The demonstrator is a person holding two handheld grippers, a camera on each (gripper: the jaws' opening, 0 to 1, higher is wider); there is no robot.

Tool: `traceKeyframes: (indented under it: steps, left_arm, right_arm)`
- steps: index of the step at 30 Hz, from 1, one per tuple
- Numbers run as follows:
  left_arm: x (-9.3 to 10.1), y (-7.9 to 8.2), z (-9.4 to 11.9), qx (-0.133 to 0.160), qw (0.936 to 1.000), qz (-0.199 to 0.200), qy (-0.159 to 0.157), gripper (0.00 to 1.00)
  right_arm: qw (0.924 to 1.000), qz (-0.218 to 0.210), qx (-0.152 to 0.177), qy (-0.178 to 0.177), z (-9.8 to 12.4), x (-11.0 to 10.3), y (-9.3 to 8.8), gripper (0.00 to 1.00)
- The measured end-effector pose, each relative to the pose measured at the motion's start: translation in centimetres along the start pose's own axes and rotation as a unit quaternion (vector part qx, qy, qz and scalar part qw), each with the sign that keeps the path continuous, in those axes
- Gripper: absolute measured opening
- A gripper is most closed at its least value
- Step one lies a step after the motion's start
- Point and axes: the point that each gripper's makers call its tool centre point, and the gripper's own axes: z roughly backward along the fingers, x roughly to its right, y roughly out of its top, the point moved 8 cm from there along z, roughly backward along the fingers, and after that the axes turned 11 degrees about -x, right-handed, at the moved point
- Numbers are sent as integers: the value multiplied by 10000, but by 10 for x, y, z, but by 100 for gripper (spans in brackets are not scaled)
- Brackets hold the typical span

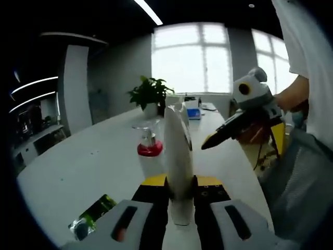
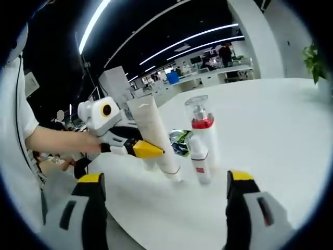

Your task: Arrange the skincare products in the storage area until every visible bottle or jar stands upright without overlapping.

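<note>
My right claw (image 2: 167, 208) stands with jaws wide apart, nothing between them. Ahead on the white table (image 2: 270, 120), the left claw (image 2: 148, 150) comes in from the left, clamped on a white tube (image 2: 156, 138) held tilted. Just beside the tube, a red-collared pump bottle (image 2: 202, 143) stands upright. A green packet (image 2: 180, 141) lies behind them.

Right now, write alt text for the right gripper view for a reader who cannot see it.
The left hand-held gripper clamps a white tube, holding it tilted on a white table beside an upright pump bottle with a red collar. The right hand-held gripper is open in the foreground, and a green packet lies behind the tube.
</note>
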Motion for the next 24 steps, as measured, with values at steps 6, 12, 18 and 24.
traceKeyframes:
  steps: [6,12,18,24]
  left_arm:
    - [-7,-5,-3,39,10000,25,-26,14]
    - [-14,-9,-8,46,10000,36,-19,14]
    - [-22,-13,-13,51,10000,56,-9,14]
    - [-28,-13,-17,141,9998,102,-27,14]
  right_arm:
    - [10000,-60,15,-56,-2,2,0,97]
    - [9999,-74,-34,-84,-5,3,-3,96]
    - [9998,-115,-45,-123,-6,5,-4,96]
    - [9997,-160,-74,-142,-8,8,-6,95]
